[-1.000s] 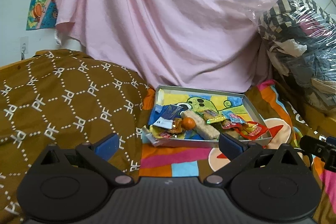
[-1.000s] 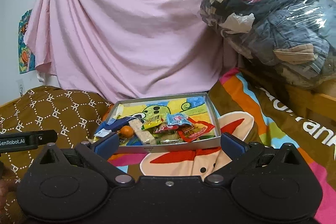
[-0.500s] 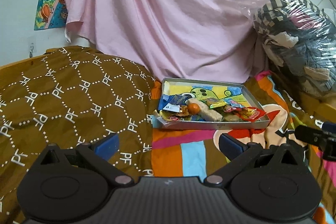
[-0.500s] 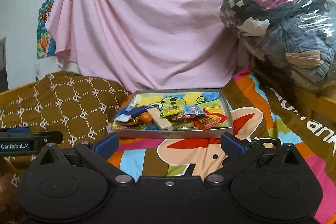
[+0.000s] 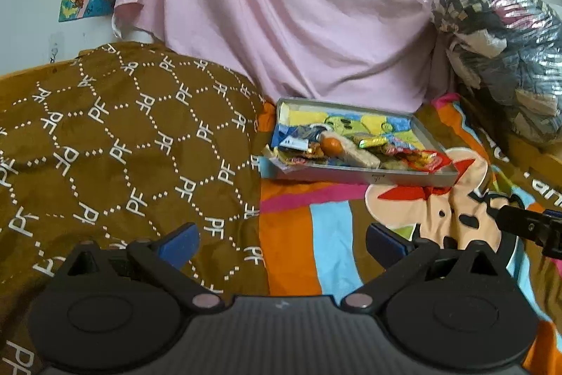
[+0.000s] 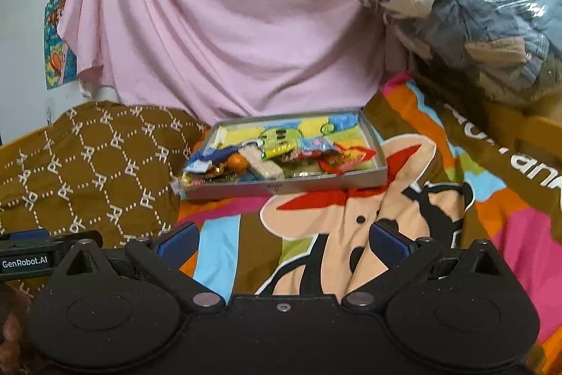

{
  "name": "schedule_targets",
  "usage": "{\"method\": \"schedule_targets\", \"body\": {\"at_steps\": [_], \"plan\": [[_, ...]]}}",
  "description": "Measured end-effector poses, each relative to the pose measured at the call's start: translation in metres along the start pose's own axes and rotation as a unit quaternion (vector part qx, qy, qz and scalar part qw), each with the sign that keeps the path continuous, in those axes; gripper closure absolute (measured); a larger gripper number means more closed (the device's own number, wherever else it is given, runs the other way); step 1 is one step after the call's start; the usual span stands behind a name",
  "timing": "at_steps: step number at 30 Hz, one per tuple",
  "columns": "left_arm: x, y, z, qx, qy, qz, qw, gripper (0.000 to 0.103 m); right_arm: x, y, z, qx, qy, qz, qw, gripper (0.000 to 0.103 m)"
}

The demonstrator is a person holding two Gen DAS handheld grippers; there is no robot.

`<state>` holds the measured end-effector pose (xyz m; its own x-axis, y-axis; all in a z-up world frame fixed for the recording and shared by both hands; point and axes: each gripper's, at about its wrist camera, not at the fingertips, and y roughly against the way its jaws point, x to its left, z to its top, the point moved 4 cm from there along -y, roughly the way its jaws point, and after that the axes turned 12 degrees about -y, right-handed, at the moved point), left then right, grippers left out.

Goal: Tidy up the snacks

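A shallow grey tray [image 5: 365, 176] with a cartoon-printed floor lies on the colourful blanket, also in the right wrist view [image 6: 281, 187]. Several wrapped snacks lie in it: an orange round sweet [image 5: 332, 144] [image 6: 236, 161], a pale wafer bar [image 5: 361, 155] [image 6: 265, 166], a red packet [image 5: 426, 160] [image 6: 346, 159] and a blue packet [image 5: 295, 139] [image 6: 203, 162]. My left gripper [image 5: 281, 243] is open and empty, well in front of the tray. My right gripper [image 6: 282, 243] is open and empty, also well short of the tray.
A brown patterned quilt [image 5: 105, 136] lies left of the tray. A pink sheet [image 5: 281, 6] hangs behind it. A plastic-wrapped bundle of clothes [image 6: 456, 6] sits at the back right. The striped cartoon blanket [image 6: 404, 217] covers the bed in front.
Both grippers have pulled back from the tray, which now looks smaller and farther away. Both stay open and empty. The snacks have not moved.
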<state>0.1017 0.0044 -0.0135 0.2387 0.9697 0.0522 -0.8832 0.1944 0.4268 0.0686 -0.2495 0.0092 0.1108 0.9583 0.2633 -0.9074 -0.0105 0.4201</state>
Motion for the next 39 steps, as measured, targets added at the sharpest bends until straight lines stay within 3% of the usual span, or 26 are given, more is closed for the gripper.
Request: {"method": "schedule_targets", "body": {"at_steps": [6,13,19,24,39], "plan": [[-0.003,-0.008,-0.008,0.016,-0.008,-0.001,0.9998,0.000,-0.002,-0.008,-0.020,0.021,0.014,-0.006,1.000,0.001],[-0.008,-0.014,-0.017,0.013,-0.023,0.023,0.9994,0.000,-0.012,-0.009,-0.029,-0.004,0.011,-0.022,1.000,0.001],[-0.015,-0.016,-0.024,0.015,-0.039,0.013,0.9990,0.000,-0.011,-0.015,-0.035,-0.018,0.016,-0.033,0.999,0.001],[-0.016,-0.023,-0.030,0.029,-0.030,0.000,0.9991,0.000,-0.008,-0.018,-0.037,-0.034,0.025,-0.030,0.999,0.001],[-0.007,-0.025,-0.030,0.026,-0.008,0.022,0.9994,0.000,-0.018,-0.031,-0.044,-0.015,-0.001,-0.072,0.997,0.001]]}}
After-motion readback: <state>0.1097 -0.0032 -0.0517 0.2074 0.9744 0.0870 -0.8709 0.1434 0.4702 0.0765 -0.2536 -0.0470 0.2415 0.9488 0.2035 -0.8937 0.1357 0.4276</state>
